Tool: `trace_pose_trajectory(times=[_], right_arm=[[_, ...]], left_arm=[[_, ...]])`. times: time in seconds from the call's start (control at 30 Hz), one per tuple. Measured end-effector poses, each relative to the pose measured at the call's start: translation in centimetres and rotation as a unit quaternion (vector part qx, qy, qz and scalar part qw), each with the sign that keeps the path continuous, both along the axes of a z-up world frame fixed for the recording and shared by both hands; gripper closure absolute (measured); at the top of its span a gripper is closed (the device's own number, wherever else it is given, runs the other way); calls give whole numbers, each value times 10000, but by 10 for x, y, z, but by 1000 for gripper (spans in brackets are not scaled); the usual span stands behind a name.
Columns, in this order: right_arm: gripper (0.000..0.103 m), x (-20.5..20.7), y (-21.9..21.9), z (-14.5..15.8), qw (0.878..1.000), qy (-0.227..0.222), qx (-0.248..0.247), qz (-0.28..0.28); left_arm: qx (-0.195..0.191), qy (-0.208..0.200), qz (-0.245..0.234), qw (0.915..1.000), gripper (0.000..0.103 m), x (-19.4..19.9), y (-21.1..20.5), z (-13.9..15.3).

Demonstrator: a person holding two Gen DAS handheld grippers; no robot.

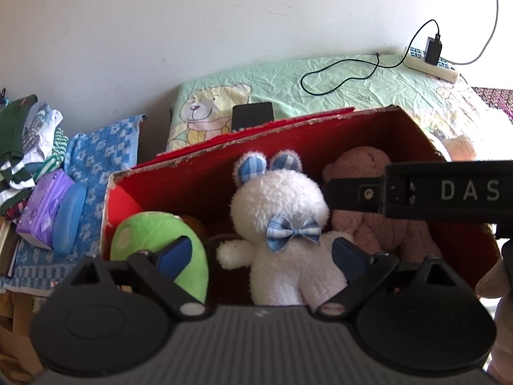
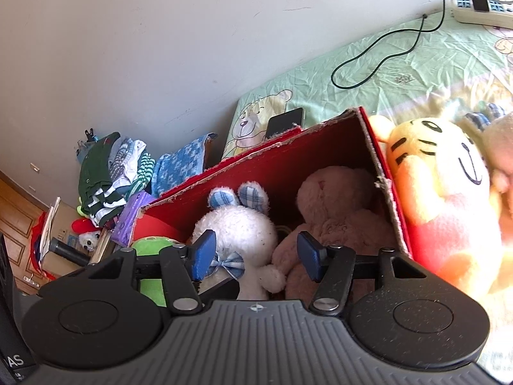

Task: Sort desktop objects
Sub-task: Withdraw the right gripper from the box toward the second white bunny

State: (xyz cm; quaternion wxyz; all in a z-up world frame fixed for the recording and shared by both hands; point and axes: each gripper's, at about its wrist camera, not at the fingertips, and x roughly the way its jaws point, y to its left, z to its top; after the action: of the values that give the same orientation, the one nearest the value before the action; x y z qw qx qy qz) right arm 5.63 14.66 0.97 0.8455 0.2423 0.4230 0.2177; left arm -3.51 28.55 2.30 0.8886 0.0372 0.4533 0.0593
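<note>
Hovering over a red box (image 1: pixel 320 134), the left gripper (image 1: pixel 261 255) has its jaws spread wide, holding nothing; the white bunny (image 1: pixel 282 221) lies beyond, between the blue pads (image 1: pixel 173 253) but unpressed. Right gripper (image 2: pixel 256 255) at lower centre of its view: jaws partly open, empty, above the bunny's bow and a pink plush toy (image 2: pixel 336 211). Both toys sit inside the box, with a green plush (image 1: pixel 154 231) at its left end. A yellow tiger toy (image 2: pixel 442 173) lies outside the box's right wall. Surface: green cartoon bedsheet (image 1: pixel 352 86); a dark phone (image 1: pixel 252 114) behind the box, power strip (image 1: pixel 429 61) upper right. Folded clothes (image 1: pixel 29 134) at left against a white wall (image 1: pixel 192 16).
</note>
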Motion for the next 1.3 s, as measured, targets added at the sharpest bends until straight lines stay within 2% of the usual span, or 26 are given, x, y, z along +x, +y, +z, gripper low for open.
trace_pose_trajectory(times=[0.2,0.67,1.0,1.3], right_arm=[[42,-7,0,4,10000,-41,-20,-23],[42,-27,10,-1,9984,-233,-489,131],[45,-40,0,6,9983,-475,-324,81],[46,-42,-11,11,9969,-615,-92,484]], left_arm=[[-96,45,77,9999,7,-4,2,4],[-102,117,138,9998,7,-14,2,5],[175,22,254,9995,10,-24,-3,16],[392,206,800,9958,13,-30,-9,16]])
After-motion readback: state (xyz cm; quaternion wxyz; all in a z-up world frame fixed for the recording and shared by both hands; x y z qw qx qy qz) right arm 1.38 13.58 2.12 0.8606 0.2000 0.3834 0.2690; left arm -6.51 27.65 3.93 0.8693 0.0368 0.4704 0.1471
